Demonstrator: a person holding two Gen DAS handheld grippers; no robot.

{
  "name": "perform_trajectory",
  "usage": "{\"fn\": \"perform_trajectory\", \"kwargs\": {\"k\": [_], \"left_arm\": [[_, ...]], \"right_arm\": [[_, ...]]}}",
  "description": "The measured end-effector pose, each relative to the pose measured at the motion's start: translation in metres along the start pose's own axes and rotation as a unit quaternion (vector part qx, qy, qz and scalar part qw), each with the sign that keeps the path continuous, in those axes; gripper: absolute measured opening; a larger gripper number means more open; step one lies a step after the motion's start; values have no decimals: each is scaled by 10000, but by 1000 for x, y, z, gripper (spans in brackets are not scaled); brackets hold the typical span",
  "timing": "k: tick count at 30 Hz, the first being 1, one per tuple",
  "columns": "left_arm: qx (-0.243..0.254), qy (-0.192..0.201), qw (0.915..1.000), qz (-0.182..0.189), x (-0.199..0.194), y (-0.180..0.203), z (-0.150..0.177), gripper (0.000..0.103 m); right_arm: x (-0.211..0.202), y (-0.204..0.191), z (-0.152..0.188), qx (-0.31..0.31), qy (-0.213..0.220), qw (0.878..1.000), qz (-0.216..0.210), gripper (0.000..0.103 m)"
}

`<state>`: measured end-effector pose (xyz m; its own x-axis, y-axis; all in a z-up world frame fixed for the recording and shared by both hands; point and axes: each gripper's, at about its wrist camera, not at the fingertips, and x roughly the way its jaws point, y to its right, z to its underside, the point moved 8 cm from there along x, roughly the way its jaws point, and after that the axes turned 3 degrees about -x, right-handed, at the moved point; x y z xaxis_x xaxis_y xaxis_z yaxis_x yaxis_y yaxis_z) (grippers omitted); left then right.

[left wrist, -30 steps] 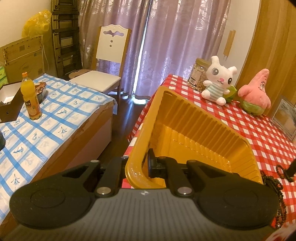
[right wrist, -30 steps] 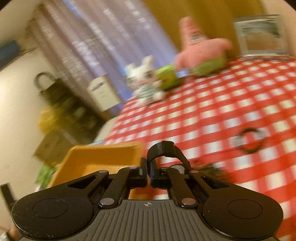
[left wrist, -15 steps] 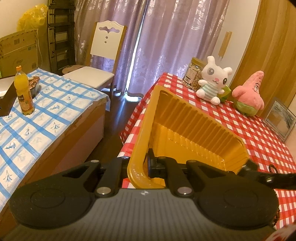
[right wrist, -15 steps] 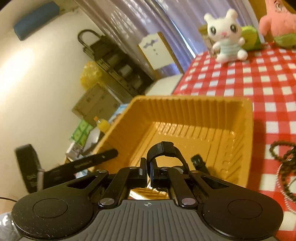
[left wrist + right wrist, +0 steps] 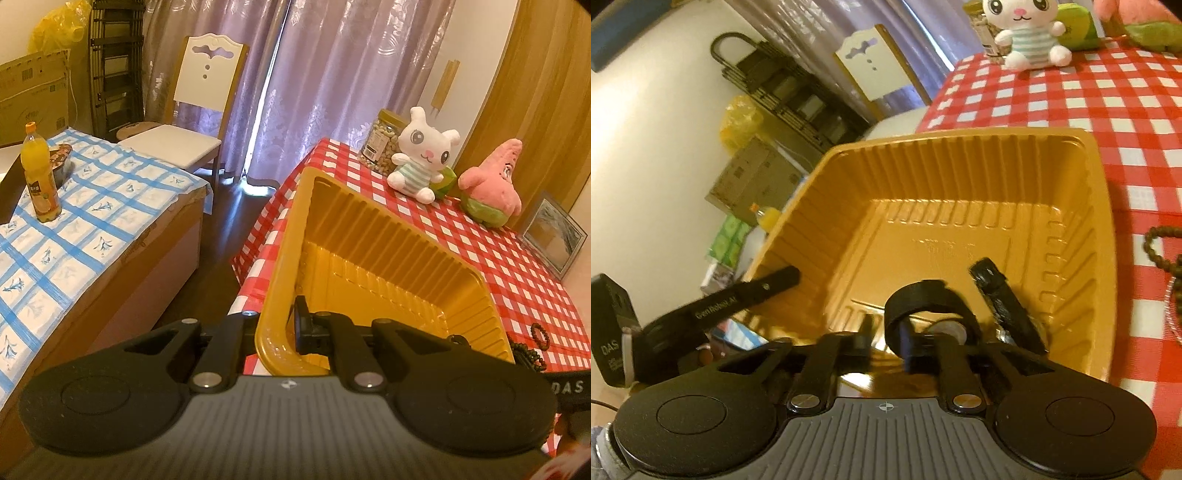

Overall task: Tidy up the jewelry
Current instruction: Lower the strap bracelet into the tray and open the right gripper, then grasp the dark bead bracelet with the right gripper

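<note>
Left gripper (image 5: 287, 325) is clamped tight on the near wall of the yellow tray (image 5: 388, 236), one finger outside the rim and one inside, tray tilted up on the red-checked tablecloth (image 5: 498, 251). In the right wrist view the same gripper (image 5: 783, 277) comes in from the left onto the tray (image 5: 960, 177) rim; its finger reads "GenRobot.AI", and the black block behind it reads "DAS". "DAS" also shows on the black part at the right edge of the left wrist view. Right gripper (image 5: 905, 341) sits over the tray's near side, jaws opening, with the black wristwatch (image 5: 931, 299) between them; strap looped upward, silver case just visible low down, pads look off it but that area is blurred. Watch's other strap end lies on the tray floor to the right. Dark bead bracelets (image 5: 532, 349) lie on the cloth just beside the tray's right wall; bead string (image 5: 1163, 254) shows at the right edge of the right view. Background: jar (image 5: 380, 142) with an unreadable label, white bunny plush (image 5: 424, 158), pink starfish plush (image 5: 491, 184), orange drink bottle (image 5: 38, 173) with an illegible label, cardboard box (image 5: 33, 92) with print too small to read.
</note>
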<state>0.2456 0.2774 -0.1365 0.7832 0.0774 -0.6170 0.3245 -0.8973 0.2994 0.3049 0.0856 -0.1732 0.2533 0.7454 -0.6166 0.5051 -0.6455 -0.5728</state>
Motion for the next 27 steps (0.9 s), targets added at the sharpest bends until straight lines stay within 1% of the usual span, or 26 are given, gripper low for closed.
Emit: {"fn": "perform_trajectory", "kwargs": {"k": [1, 2, 10, 12, 14, 16, 18, 21, 23, 27], "left_arm": [[-1, 1, 10000, 0, 0, 0, 0, 7], [-6, 3, 10000, -2, 0, 0, 0, 7], [20, -2, 10000, -36, 3, 1, -1, 7], [23, 2, 10000, -52, 4, 2, -2, 7], [32, 6, 10000, -73, 4, 2, -2, 7], [56, 15, 9999, -87, 4, 3, -2, 7], [63, 20, 9999, -112, 4, 3, -2, 7], [73, 24, 9998, -158, 4, 4, -3, 7], [99, 34, 9998, -187, 3, 4, -2, 7], [107, 32, 9996, -271, 2, 6, -2, 7]], "right_arm": [[-3, 3, 1, 68, 10, 9999, 91, 51], [-7, 5, 2, 125, 21, 9998, 120, 52], [-44, 23, 11, 370, 45, 9988, 331, 53], [-57, 27, 14, 412, 124, 9985, 337, 53], [-70, 34, 17, 466, 245, 9977, 431, 53], [-87, 45, 18, 564, 434, 9962, 501, 54], [-102, 60, 20, 661, 487, 9931, 834, 54], [-128, 84, 22, 795, 654, 9900, 965, 54], [-142, 99, 24, 870, 690, 9872, 1142, 55], [-168, 135, 26, 902, 735, 9796, 1638, 55]]}}
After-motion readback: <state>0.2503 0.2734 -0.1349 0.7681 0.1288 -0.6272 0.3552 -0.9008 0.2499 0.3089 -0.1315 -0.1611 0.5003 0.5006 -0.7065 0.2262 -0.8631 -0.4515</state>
